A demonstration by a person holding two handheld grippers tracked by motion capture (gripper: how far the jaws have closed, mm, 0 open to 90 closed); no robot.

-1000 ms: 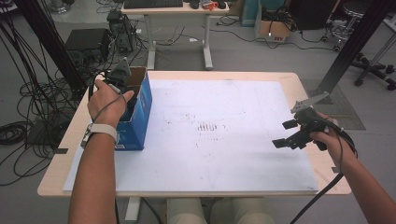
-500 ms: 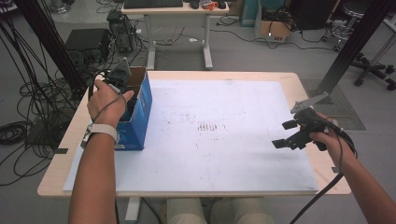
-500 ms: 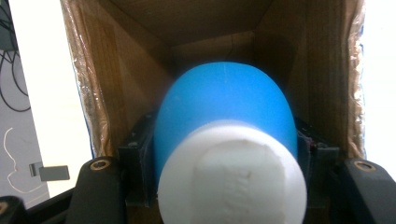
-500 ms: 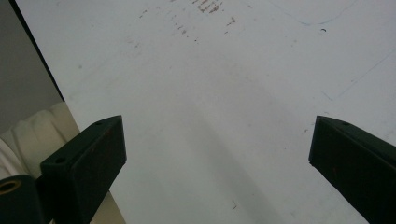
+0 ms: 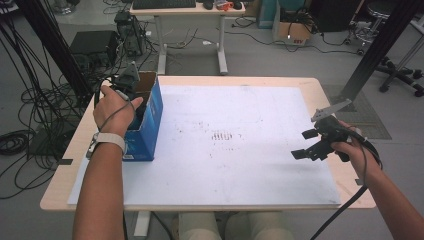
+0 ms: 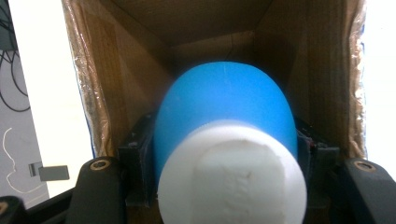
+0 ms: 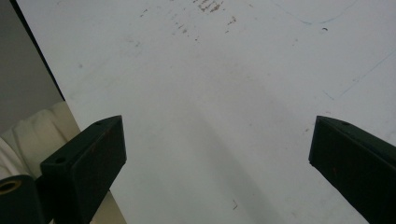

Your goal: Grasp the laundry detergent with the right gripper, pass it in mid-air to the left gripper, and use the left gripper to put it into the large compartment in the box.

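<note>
Cardboard, brown and rough inside, blue outside: one open box (image 5: 147, 117) at table's (image 5: 300, 85) far left. Down in it, left gripper (image 6: 224, 154) clamped on one smooth blue rounded bottle (image 6: 224, 102) with chalky white cap (image 6: 231, 175). Right gripper (image 5: 311, 145), near right over scuffed white tabletop, spread wide, holding nothing.

High view: even, bright overhead light, soft shadows, mild wide-angle bending at the edges. Left gripper view: blue-and-white plastic bottle (image 6: 226, 154) too close, blurred; brown cardboard box interior (image 6: 140, 60) dim, outside blown out. Right gripper view: white bench sheet (image 7: 224, 93) evenly lit, faint shadow.
</note>
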